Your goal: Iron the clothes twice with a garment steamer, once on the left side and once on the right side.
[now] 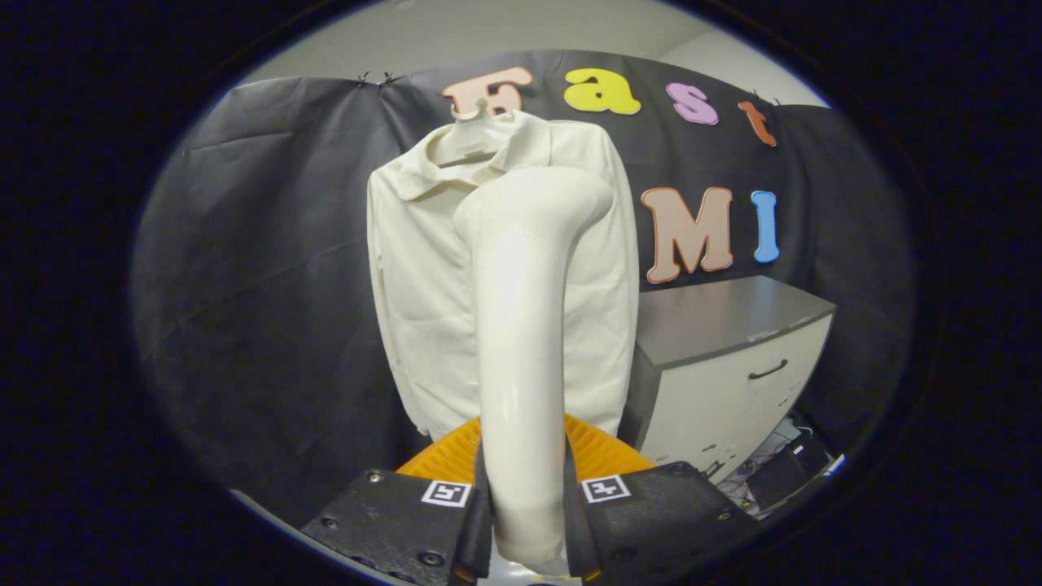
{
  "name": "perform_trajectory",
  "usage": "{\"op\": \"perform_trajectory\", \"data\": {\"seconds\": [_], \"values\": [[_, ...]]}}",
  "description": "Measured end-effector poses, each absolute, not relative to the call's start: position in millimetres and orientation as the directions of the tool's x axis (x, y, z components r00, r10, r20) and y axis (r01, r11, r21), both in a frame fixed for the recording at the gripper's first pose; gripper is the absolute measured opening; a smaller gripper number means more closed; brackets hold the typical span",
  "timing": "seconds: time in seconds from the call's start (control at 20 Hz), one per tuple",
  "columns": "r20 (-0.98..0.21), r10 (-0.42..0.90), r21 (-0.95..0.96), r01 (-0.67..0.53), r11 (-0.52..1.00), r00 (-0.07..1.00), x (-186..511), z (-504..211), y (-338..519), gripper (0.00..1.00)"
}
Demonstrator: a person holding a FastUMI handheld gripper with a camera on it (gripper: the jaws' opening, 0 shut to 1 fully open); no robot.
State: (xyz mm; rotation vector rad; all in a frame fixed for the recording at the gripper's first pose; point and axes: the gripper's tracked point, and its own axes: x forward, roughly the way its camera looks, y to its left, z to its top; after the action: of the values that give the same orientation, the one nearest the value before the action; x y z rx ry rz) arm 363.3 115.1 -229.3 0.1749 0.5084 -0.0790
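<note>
Tongs (527, 521) grip steamer (521, 342) before shirt (423, 285).

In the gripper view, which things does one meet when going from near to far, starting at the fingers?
gripper, shut on the steamer handle → garment steamer rising between the fingers → cream shirt on its hanger → black cloth wall behind it.

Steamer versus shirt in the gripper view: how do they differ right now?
The garment steamer is glossy and rigid; the shirt is matte, soft fabric. The steamer stands clamped between the fingers of the gripper, while the shirt hangs on a hanger against the booth wall beyond. Both are cream-white.
</note>
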Motion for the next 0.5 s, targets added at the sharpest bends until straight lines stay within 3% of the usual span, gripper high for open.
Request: {"op": "perform_trajectory", "data": {"seconds": [0.5], "values": [[-0.447,0.002,0.183,0.089,0.979,0.894,460,-233,76,0.35]]}}
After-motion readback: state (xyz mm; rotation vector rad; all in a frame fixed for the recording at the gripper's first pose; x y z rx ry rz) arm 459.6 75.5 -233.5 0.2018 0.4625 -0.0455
